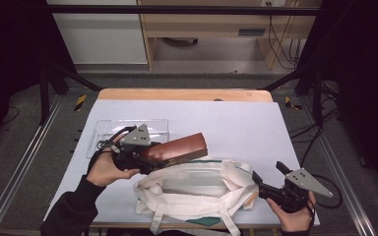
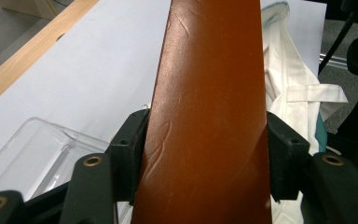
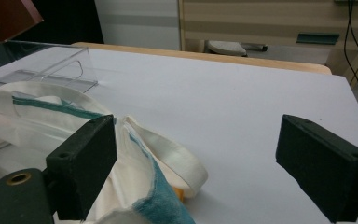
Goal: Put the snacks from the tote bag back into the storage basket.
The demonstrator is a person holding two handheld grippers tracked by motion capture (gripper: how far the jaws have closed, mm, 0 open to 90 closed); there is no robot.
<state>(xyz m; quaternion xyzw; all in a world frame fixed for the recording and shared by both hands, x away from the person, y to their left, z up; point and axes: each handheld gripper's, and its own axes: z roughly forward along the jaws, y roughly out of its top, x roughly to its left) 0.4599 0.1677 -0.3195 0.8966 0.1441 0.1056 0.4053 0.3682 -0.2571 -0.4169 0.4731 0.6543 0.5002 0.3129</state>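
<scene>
Left gripper [image 1: 145, 156]: it is in the person's left hand [image 1: 103, 169], at the left part of the surface, and its jaws are clamped on the two long sides of the brown case. The left gripper view shows one black pad pressing each edge of the case.
Brown case [image 1: 179, 148]: a long leather-like case of red-brown colour, with light scratches on the top face. It is held above the surface, almost level, and its free end points to the right, over the far rim of the bag.
Cloth bag [image 1: 197, 189]: a white cloth bag with teal lining, lying at the near edge of the surface with its mouth open to the top. Its straps hang over the near edge.
Right gripper [image 1: 256, 183]: it is in the person's right hand [image 1: 295, 214], at the right end of the bag. Its jaws stand wide apart. In the right gripper view the bag's rim [image 3: 135, 186] lies just beside the left pad and partly between the jaws, and no pad presses on it.
Clear tray [image 1: 128, 130]: a transparent plastic tray on the surface, behind the left gripper.
Surface [image 1: 236, 123]: a pale sheet covers it, and a wooden edge shows at the far side.
</scene>
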